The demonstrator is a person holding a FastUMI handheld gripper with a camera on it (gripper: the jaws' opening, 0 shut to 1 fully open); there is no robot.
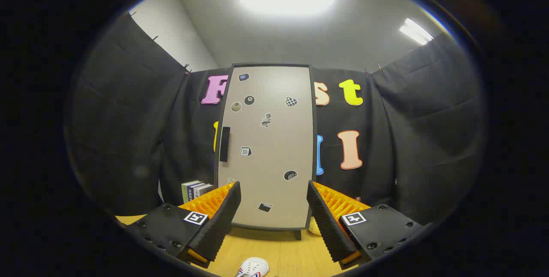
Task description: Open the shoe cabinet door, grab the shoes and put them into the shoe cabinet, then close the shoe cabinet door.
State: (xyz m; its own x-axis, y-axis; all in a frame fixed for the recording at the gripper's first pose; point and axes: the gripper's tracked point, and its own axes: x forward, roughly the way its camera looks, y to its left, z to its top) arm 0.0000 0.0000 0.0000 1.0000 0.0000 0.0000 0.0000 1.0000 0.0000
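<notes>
**A:** Where do you stand right now?

**B:** Your gripper [273, 217] is spread wide with nothing between its fingers, aimed square at the shoe cabinet [268, 146]. The door [274, 140] looks shut, so opening it is the step in hand, as I judge it.

**A:** What should you go for?

**B:** The dark handle [224, 144], an upright bar on the door's edge at about nine o'clock from the door's middle, eleven o'clock from your fingers. Swing toward it, keep the fingers wide, and straddle the bar before you close.

**A:** Any trap?

**B:** The hinges are probably on the three o'clock side, so pull in an arc, not straight back. Close on the bar itself, not the door's edge. The books [196, 189] stand at the cabinet's foot below the handle; stay above them.

**A:** And the shoes?

**B:** One white shoe [254, 267] lies on the wooden table [283, 251] at six o'clock, just below your fingers and in front of the cabinet. Leave it until the door is open.
</notes>
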